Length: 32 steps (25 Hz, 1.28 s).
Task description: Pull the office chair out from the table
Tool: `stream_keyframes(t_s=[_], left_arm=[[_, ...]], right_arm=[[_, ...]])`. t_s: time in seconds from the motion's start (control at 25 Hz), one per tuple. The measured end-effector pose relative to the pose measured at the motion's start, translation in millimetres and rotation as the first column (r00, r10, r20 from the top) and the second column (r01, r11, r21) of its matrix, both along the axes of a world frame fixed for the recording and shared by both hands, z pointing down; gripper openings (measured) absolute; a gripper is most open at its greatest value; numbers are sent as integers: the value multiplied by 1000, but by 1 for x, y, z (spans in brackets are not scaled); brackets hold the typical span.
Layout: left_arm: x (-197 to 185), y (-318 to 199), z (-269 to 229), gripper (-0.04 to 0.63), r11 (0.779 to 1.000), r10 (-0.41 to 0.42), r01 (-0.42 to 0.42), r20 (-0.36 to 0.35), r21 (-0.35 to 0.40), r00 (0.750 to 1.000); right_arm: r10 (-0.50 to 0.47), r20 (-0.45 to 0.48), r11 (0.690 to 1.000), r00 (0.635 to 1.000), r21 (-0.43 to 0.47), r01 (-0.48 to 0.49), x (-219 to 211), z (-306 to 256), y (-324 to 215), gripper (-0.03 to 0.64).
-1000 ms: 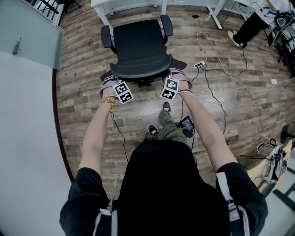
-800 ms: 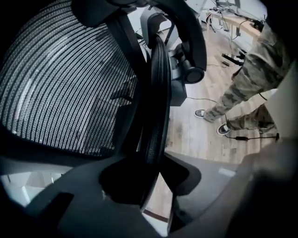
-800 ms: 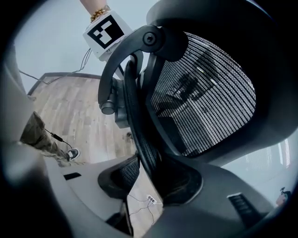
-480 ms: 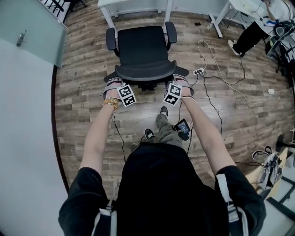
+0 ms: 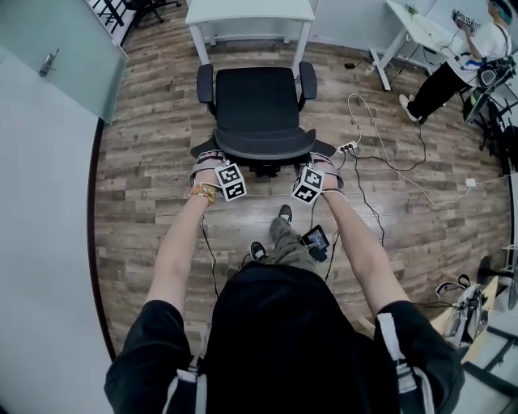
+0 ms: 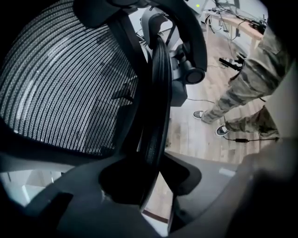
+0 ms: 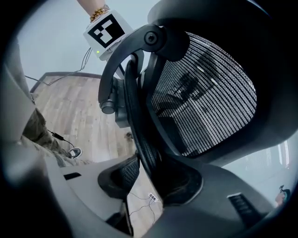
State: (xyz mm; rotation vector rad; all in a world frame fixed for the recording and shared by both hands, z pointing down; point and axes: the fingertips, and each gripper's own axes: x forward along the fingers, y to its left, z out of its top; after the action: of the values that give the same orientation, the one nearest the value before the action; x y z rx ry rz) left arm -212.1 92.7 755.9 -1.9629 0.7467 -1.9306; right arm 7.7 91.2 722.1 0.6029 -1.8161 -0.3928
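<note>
Wood-plank floor point(image 5: 146, 186), pale wall point(image 5: 44, 283) at left, white desk point(image 5: 417, 24) top rt.

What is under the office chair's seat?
Dark base legs poke out at both sides over the wood floor; the seat of the office chair covers the rest of the base.

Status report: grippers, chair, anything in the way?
Left gripper, right gripper both clamped on office chair backrest rim. Chair stands clear of white table. Power strip, cables beside its base.

Beyond both grippers: office chair point(image 5: 257, 105), then table point(image 5: 251, 12).
Backrest rim sits in the jaws of left gripper point(image 5: 209, 159) and right gripper point(image 5: 320, 161); power strip point(image 5: 350, 147) lies just right of the latter.
</note>
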Motion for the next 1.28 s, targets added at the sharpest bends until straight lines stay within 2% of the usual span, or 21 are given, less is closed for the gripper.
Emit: stream_keyframes(t_s=[0.24,0.36,0.44,0.52,0.6,0.72,0.88,1.04,1.08,1.16,1.28], left_arm=[[4,0,-3,146,1000,17,-17,-7,22,1000],[10,5,-6,154,997,49,-47,-36,53,998],[12,9,-15,192,994,52,-43,-92,99,994],[14,12,-31,194,990,10,16,-187,137,982],[15,17,-47,202,987,-20,63,-271,150,962],[23,30,-71,199,981,-23,95,-385,171,923],[37,52,-104,199,966,-48,182,-563,184,825],[56,76,-135,191,945,-57,266,-702,191,710],[62,81,-144,186,938,-60,291,-741,187,669],[74,91,-163,179,924,-61,342,-817,170,573],[82,99,-198,163,890,-51,433,-913,142,405]], right_arm=[[-11,9,1000,1000,22,11,4,-2,0,135],[4,68,1000,998,-11,-3,6,-4,6,139],[34,138,998,990,-56,-27,4,-10,10,167],[53,191,998,980,-52,-44,4,-23,13,166],[56,239,998,969,-22,-52,5,-38,18,140],[69,321,997,944,10,-76,7,-58,36,127],[111,445,990,889,28,-138,5,-92,59,94],[131,592,982,796,31,-185,-9,-130,75,91],[137,628,980,766,29,-199,-14,-139,78,88],[147,693,973,706,26,-228,-24,-158,83,85],[130,769,966,626,43,-254,-42,-191,92,78]])
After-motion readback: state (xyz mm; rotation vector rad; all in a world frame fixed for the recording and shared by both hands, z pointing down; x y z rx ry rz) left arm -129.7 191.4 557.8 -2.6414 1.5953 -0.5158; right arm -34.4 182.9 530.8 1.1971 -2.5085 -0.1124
